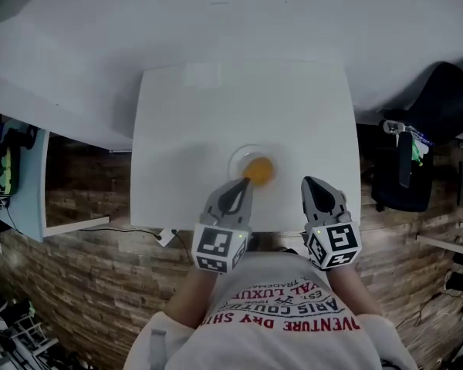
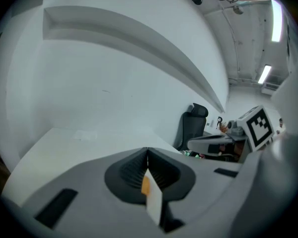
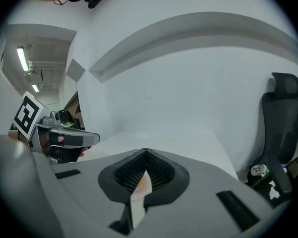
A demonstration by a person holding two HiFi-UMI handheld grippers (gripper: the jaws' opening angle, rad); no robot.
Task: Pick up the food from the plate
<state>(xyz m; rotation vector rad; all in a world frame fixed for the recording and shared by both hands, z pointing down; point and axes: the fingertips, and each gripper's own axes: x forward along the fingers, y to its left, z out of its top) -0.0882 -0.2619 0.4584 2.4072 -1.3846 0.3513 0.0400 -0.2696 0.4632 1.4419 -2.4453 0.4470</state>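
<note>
A round orange piece of food [image 1: 259,169] lies on a clear plate [image 1: 235,160] near the front of the white table [image 1: 185,122]. My left gripper [image 1: 245,182] is shut and empty, its tips just at the food's near left edge. My right gripper [image 1: 312,182] hangs to the right of the plate, a short way from it, also shut with nothing held. In the left gripper view the jaws [image 2: 147,151] meet at the tip, and a sliver of orange food [image 2: 145,185] shows through the slit below. The right gripper view shows its jaws [image 3: 146,152] closed too.
A black office chair [image 3: 280,118] and dark bags [image 1: 417,153] stand to the right of the table. A light shelf unit [image 1: 31,176] is on the left. A white wall rises behind the table, and the floor has a brick pattern.
</note>
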